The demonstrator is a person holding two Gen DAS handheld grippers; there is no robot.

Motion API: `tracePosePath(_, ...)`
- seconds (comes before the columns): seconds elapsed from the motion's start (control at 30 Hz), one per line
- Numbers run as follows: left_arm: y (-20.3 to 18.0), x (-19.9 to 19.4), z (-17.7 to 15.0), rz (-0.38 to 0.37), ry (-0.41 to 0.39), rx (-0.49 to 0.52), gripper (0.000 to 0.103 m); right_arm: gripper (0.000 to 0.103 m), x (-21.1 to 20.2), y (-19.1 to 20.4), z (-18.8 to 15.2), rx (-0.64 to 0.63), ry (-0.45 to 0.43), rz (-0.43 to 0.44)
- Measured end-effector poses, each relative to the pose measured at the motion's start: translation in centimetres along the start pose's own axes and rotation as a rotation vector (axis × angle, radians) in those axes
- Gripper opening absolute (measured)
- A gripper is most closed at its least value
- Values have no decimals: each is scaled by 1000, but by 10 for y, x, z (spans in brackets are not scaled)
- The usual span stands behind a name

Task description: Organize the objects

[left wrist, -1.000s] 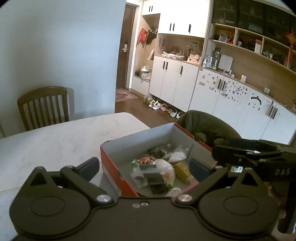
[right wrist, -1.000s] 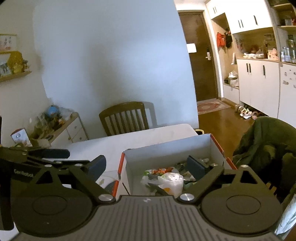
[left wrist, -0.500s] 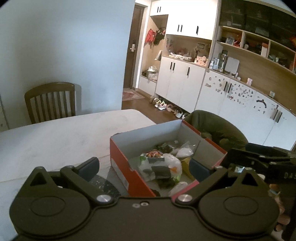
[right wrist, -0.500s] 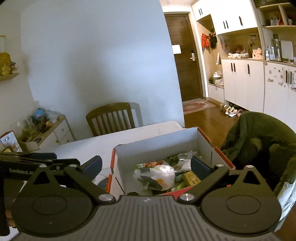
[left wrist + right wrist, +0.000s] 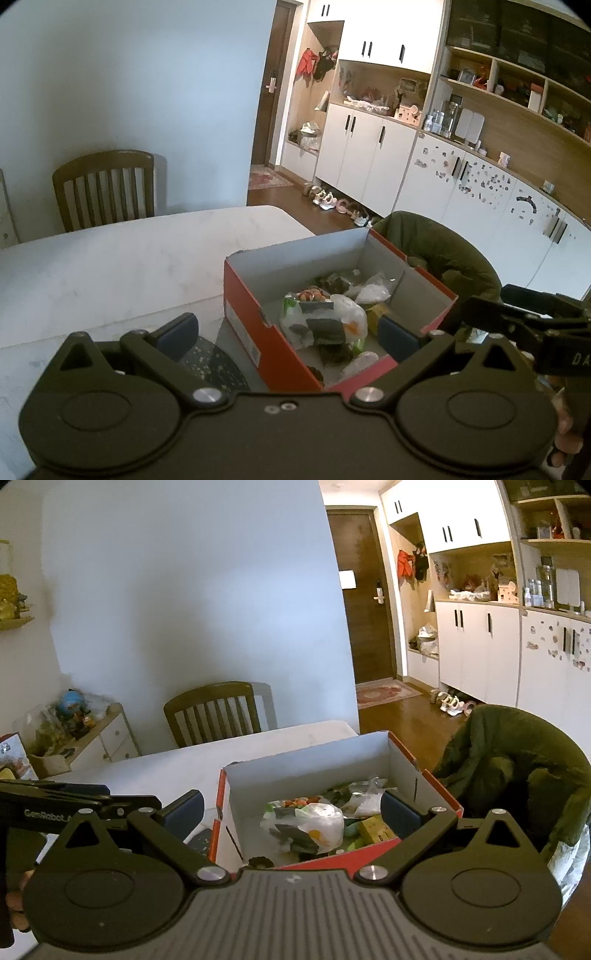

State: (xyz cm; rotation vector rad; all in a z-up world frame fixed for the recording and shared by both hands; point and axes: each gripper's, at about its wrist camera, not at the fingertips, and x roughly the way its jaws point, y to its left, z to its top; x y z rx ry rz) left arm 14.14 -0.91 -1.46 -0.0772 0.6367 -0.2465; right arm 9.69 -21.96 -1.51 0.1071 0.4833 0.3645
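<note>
Orange-red cardboard formed the outer walls of an open shoebox with a pale grey inside, which stood on the white marble-patterned table near its right-hand corner. Within the box lay a heap of small things: a white plastic bag with dark patches, a small yellow carton and some crinkled clear wrappers. The left gripper hung above the box's near left corner with its blue-padded fingers spread wide and nothing between them. The right gripper hovered over the near edge of the same box; its jaws had just been opening and stood fully apart, with no pad pressing on anything. A dark speckled round mat lay on the table just beside the box. A brown wooden slat-backed chair stood at the far side, and a dark green jacket was draped over a seat to the right.
</note>
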Motion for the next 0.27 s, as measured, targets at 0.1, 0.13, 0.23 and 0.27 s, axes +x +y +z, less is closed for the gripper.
tracePosePath(0.1,1,2,-1,-4,5,-7,103,102,0,-2,-1,3,5,-14)
tracePosePath(0.13,1,2,-2,-4,7,-9,103,102,0,-2,-1,4,8,-18)
tracePosePath(0.23,2,2,-2,-5,10,-11,103,102,-1,-2,-1,9,8,-24)
tracePosePath(0.27,1,2,-2,-6,10,-11,103,102,-1,-2,-1,8,6,-26)
